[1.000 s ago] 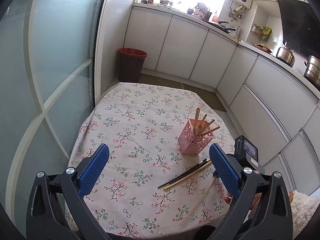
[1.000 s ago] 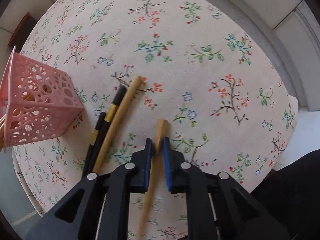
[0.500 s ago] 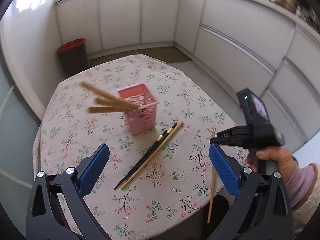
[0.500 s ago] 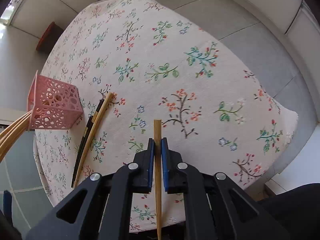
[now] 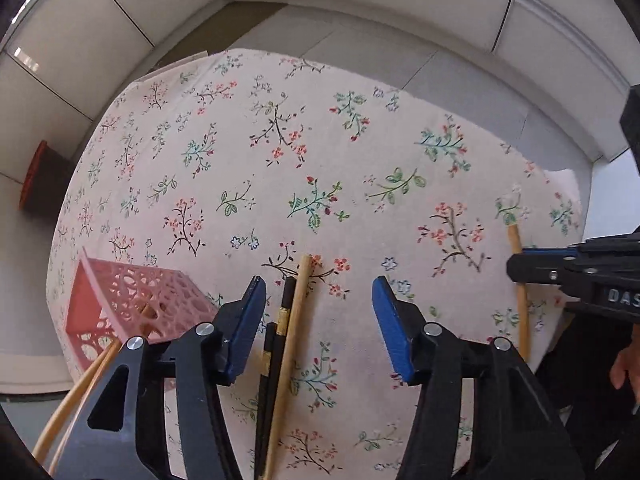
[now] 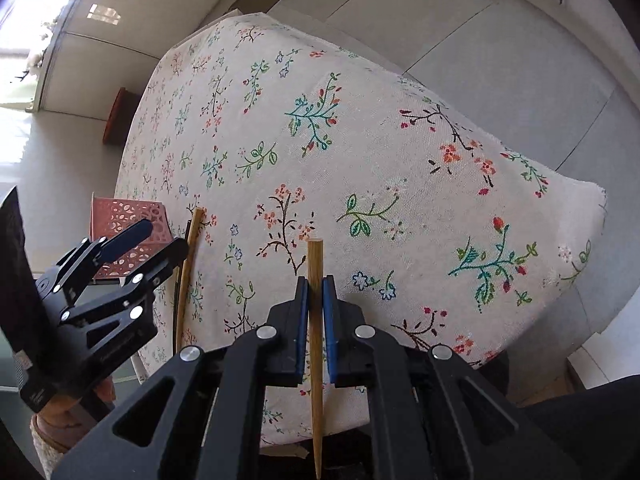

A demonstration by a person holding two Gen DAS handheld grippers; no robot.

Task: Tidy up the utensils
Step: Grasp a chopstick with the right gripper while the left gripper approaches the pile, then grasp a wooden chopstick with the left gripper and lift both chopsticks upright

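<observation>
My left gripper (image 5: pixel 318 292) is open and low over the floral tablecloth, its jaws on either side of a wooden chopstick (image 5: pixel 294 320) and two black chopsticks (image 5: pixel 280 328) lying side by side. A pink perforated holder (image 5: pixel 136 312) with several wooden chopsticks stands just left of it. My right gripper (image 6: pixel 315 292) is shut on a wooden chopstick (image 6: pixel 315 320) and holds it above the table's near edge. That chopstick (image 5: pixel 520 300) and the right gripper (image 5: pixel 532 266) also show at the right in the left wrist view. The left gripper (image 6: pixel 156 240) and the holder (image 6: pixel 128 220) show at the left in the right wrist view.
The small table under the floral cloth (image 5: pixel 320 160) drops off at all sides. White cabinet fronts (image 5: pixel 360 8) run behind it. A dark bin with a red rim (image 5: pixel 38 180) stands on the floor at far left.
My left gripper has swung down and forward to straddle the loose chopsticks on the cloth. My right gripper has kept its chopstick and lifted it a little clear of the table.
</observation>
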